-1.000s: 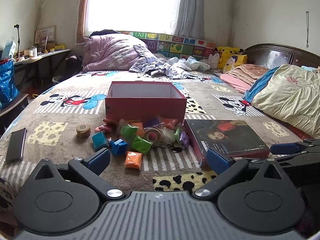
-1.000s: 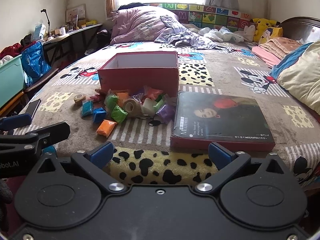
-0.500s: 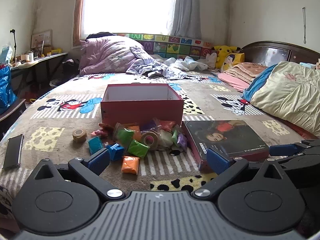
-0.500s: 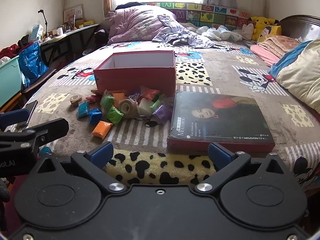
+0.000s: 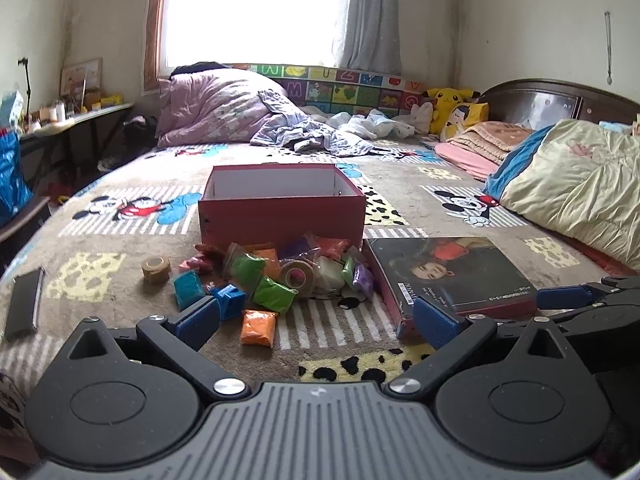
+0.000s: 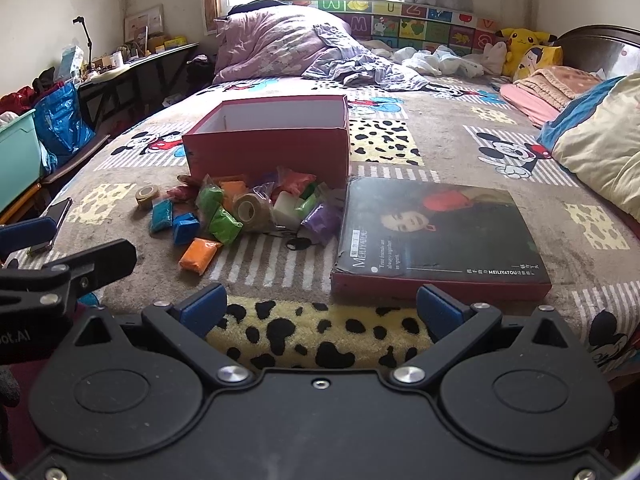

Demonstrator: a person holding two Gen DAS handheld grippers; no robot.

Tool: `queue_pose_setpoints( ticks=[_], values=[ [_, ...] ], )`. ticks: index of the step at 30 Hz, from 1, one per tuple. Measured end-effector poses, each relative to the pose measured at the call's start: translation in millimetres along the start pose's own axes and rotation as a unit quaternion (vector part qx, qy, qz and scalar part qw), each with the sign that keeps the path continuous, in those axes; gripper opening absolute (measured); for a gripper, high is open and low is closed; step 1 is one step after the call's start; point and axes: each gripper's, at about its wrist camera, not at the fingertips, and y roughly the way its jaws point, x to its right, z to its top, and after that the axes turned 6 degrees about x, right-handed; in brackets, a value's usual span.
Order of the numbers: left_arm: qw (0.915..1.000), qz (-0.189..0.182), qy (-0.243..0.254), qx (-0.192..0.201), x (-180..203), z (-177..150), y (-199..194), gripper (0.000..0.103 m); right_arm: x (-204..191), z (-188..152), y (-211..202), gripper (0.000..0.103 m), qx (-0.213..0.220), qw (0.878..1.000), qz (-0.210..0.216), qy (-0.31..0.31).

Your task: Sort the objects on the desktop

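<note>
Both tools are held back at the near edge of the bed, and nothing is gripped. The left gripper (image 5: 316, 320) is spread wide and empty; the right gripper (image 6: 322, 308) is likewise wide open with nothing between its fingers.

The red box (image 6: 268, 140) is taken as the landmark. It stands open-topped, its long side facing the cameras. The heap of coloured packets (image 6: 256, 204) lies directly in front of it, touching its front wall, with one tape roll (image 6: 248, 210) lying among them. An orange packet (image 5: 258, 326) lies nearest the tools, well out from the box — straight ahead of the left gripper, its long axis pointing roughly toward the box. The left is judged the nearer tool.

A second tape roll (image 5: 156, 269) sits alone, out to the left of the box's front. The box lid (image 6: 436, 232) lies flat at the box's front right corner, beside the heap, and would crowd a reach from the right. A phone (image 5: 24, 308) lies far to the left — out of the way.
</note>
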Motion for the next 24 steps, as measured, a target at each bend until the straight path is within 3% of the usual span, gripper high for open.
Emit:
queue_pose_setpoints(
  ticks=[24],
  values=[
    [0.9994, -0.013, -0.033, -0.001, -18.4, -5.9, 12.2, 0.103, -12.7, 2.3, 11.0, 0.102, -0.007, 1.0, -0.015, -0.017]
  ],
)
